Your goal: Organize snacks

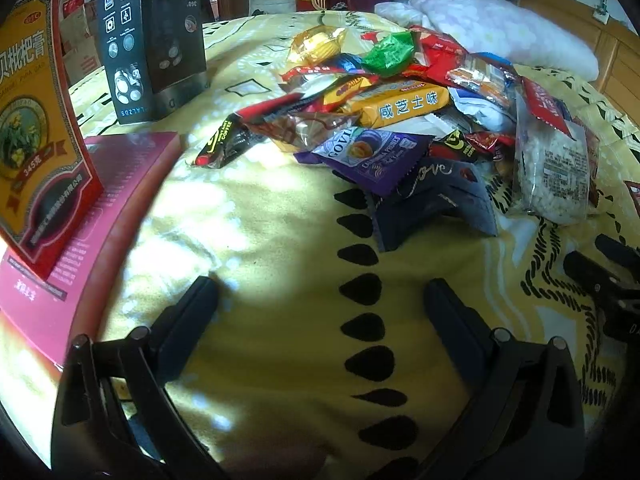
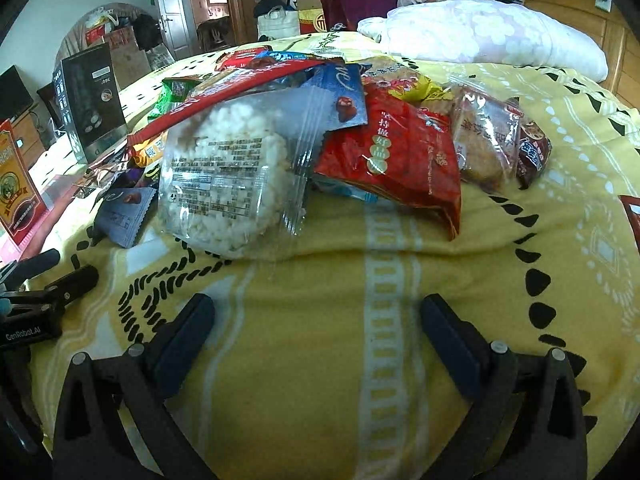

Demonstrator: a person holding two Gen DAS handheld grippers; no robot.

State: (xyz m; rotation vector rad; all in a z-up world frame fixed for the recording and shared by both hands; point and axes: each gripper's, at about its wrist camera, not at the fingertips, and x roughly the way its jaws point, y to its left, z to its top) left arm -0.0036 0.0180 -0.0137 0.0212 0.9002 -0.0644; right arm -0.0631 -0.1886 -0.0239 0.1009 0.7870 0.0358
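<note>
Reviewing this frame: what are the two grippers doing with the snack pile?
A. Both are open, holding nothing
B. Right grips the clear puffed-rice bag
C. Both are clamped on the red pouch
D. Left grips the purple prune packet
A: the left gripper and the right gripper both show spread fingers over bare yellow blanket, short of the snack pile.

Dappled daylight, soft shadows, fisheye-warped dark edges, slight blur.
</note>
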